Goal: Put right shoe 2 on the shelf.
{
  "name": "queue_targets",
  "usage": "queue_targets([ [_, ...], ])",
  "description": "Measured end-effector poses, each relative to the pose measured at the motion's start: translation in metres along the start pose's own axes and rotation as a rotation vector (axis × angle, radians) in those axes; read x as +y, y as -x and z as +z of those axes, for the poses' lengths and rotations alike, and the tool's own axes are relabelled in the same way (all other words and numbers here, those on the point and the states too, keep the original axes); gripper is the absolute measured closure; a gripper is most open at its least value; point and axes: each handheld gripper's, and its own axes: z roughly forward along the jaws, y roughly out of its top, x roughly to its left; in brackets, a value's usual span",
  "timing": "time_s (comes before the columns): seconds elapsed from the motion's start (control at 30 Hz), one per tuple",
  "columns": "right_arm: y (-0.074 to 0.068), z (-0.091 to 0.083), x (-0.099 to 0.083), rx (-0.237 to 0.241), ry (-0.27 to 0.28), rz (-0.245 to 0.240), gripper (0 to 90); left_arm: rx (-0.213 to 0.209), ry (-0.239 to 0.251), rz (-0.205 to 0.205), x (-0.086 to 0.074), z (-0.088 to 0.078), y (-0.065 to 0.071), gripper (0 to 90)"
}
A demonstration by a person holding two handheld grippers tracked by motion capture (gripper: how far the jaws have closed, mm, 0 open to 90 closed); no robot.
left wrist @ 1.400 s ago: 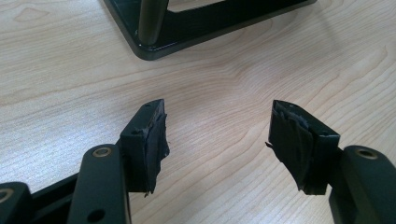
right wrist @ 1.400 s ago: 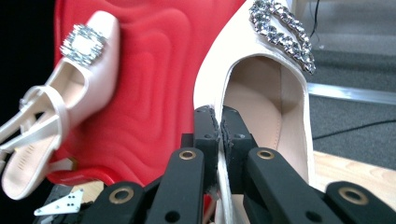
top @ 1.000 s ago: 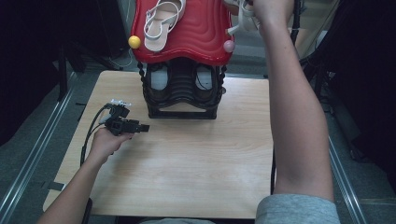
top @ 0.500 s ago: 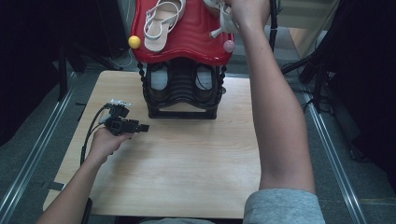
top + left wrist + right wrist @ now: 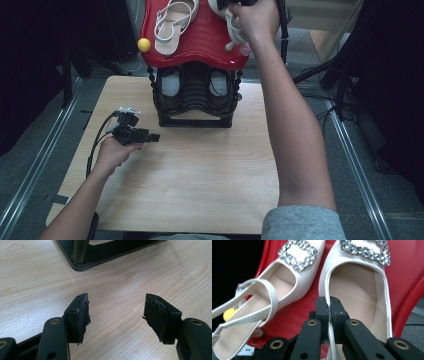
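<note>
The right gripper (image 5: 329, 308) has its jaws clenched on the inner side rim of a cream satin pump (image 5: 359, 287), the shoe's edge pinched thin between the two black pads. That pump lies on the red top shelf (image 5: 412, 270) of a shoe rack, with its crystal buckle at twelve o'clock from the jaws. In the high view it shows at the shelf's one o'clock corner, under the right hand (image 5: 255, 20). Its twin, a slingback pump (image 5: 287, 282) with the same crystal buckle, sits just beside it at ten o'clock, strap looping toward eight o'clock. In the high view the twin (image 5: 172, 25) rests at eleven o'clock on the shelf, near a small yellow ball (image 5: 144, 44) at the shelf's nine o'clock edge. Dark shoes (image 5: 172, 87) fill the black lower tier of the rack.

The left gripper (image 5: 117, 315) has its jaws released, parted with bare wood between them, low over the tabletop (image 5: 120, 280). The rack's black base (image 5: 82, 260) lies at eleven o'clock from the jaws. In the high view this gripper (image 5: 131, 133) sits at eight o'clock from the rack, apart from it
</note>
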Motion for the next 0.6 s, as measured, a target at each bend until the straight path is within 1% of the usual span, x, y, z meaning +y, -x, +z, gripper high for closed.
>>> queue_targets([
  [0.1, -0.002, 0.004, -0.004, 0.003, -0.005, -0.005, 88.8, 0.001, -0.006, 0.006, 0.000, 0.000, 0.000, 37.1],
  [0.3, -0.007, 0.011, -0.009, -0.014, -0.017, -0.030, 88.5, -0.001, -0.010, 0.007, 0.000, 0.000, 0.001, 37.2],
  [0.37, -0.007, 0.013, -0.010, -0.014, -0.028, -0.023, 88.3, -0.001, -0.011, 0.007, 0.000, 0.000, 0.000, 37.2],
  [0.5, -0.009, 0.016, -0.012, -0.010, -0.029, -0.034, 88.2, 0.000, -0.010, 0.006, 0.000, 0.000, 0.000, 37.2],
  [0.6, -0.010, 0.016, -0.013, -0.009, -0.044, -0.033, 88.3, 0.000, -0.006, 0.001, 0.000, 0.001, 0.000, 37.2],
])
